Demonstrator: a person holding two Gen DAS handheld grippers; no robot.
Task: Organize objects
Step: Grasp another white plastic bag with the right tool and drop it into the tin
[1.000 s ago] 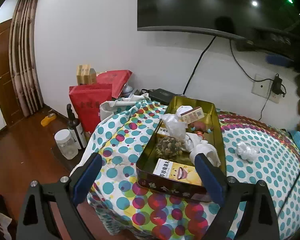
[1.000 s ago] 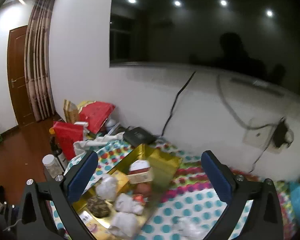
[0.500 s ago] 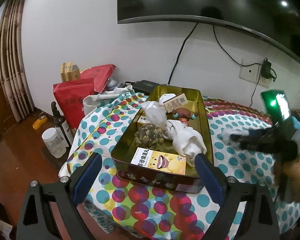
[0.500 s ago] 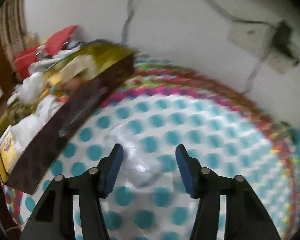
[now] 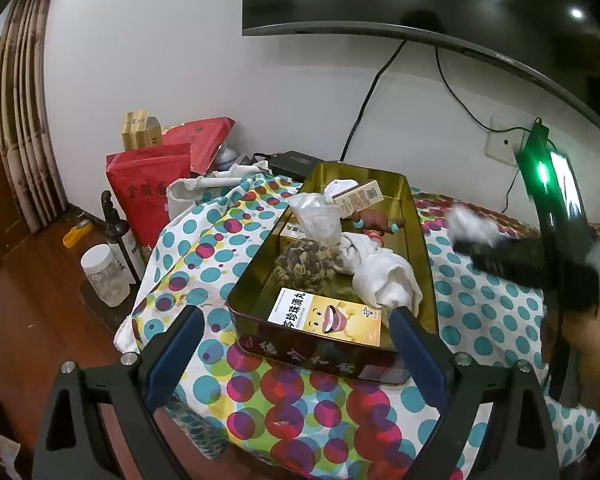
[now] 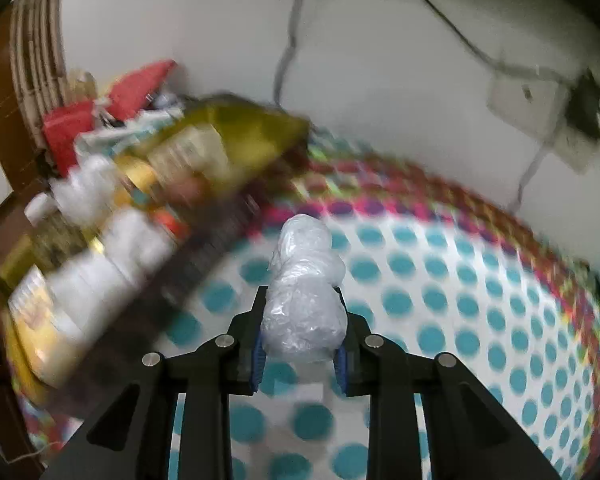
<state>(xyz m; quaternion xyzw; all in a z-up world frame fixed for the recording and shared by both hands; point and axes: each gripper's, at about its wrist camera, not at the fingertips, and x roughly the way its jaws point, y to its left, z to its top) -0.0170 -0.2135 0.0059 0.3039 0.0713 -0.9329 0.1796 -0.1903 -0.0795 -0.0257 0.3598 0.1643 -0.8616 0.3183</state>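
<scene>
Right gripper point(image 6: 300, 350) clamped on a crumpled plastic bag point(image 6: 304, 300), lifted over the polka-dot tabletop point(image 6: 480, 300) just right of the gold tin point(image 5: 416, 240). Left gripper point(image 5: 296, 354) spread wide, empty, near the tin's front edge.

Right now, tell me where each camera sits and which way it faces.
Left wrist: behind the open left gripper, facing the gold tin on the spotted cloth; its blue fingers show.
Right wrist: behind the right gripper, low over the cloth, facing the wall; it grips a plastic wad.
Shared: tin, cloth, wad.
</scene>
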